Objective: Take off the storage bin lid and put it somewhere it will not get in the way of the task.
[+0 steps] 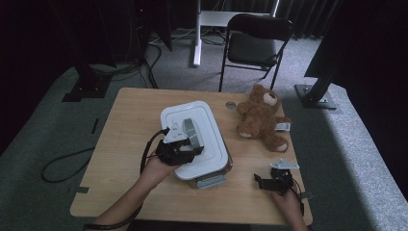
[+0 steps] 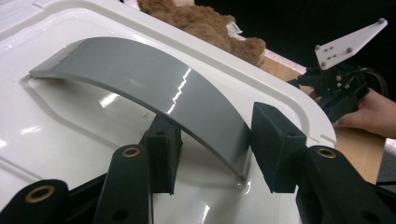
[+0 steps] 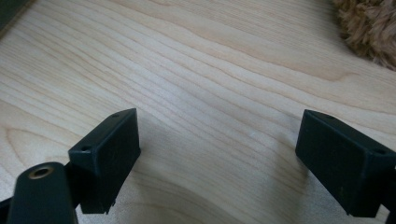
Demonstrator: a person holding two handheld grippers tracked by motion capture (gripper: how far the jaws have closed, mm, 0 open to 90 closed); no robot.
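Note:
A white box lid (image 1: 208, 120) with an arched grey handle (image 1: 189, 132) lies on a clear box in the middle of the wooden table. My left gripper (image 1: 186, 144) comes at it from the near side. In the left gripper view its two pads (image 2: 163, 151) sit against either edge of the grey handle (image 2: 140, 74), so the left gripper (image 2: 219, 149) is shut on it above the glossy lid (image 2: 70, 135). My right gripper (image 1: 274, 182) rests near the table's front right edge; its jaws stand wide open over bare wood (image 3: 217, 158) with nothing between them.
A brown teddy bear (image 1: 262, 118) lies at the table's right, behind the right gripper (image 2: 336, 86). A grey latch (image 1: 210, 181) shows under the lid's near edge. A black folding chair (image 1: 257, 43) stands beyond the table. A cable (image 1: 62, 166) loops on the floor at left.

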